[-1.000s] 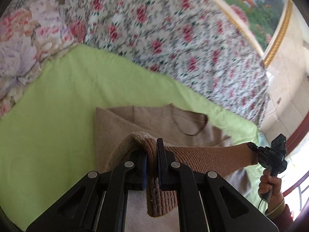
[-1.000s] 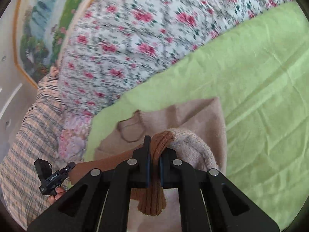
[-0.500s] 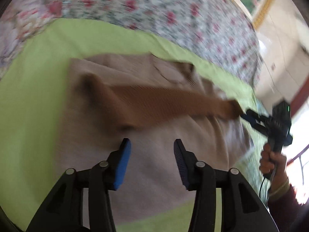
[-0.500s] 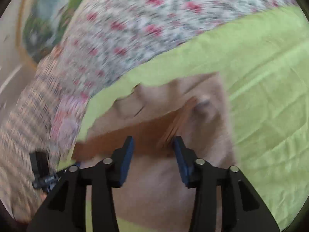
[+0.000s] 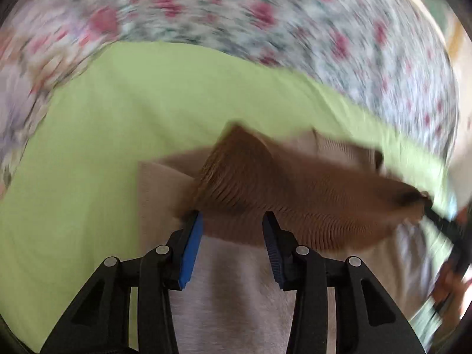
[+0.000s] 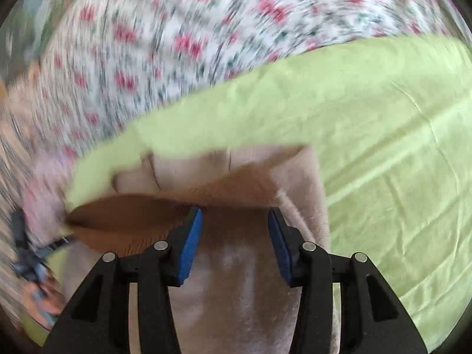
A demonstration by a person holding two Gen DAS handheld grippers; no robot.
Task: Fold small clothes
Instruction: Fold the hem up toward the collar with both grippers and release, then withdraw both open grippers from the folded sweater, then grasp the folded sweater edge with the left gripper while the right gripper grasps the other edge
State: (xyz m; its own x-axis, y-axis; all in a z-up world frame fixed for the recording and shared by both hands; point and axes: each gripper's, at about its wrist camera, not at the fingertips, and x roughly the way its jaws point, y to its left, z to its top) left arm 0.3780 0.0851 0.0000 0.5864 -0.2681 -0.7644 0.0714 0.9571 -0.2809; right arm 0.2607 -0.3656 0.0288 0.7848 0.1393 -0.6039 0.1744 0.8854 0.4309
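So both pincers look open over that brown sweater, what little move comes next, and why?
Probably draw both back. The left gripper, jaws closing on nothing, and the right gripper, open, hold nothing, and the ribbed hem already lies folded across the sweater.

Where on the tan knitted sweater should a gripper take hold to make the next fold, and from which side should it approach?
Probably the darker ribbed band folded across the tan sweater. It lies raised above the flat body, so its edge gives the pads something to pinch. Come from the near side, along the left gripper, whose jaws are closing with nothing gripped yet. Blur hides finer detail.
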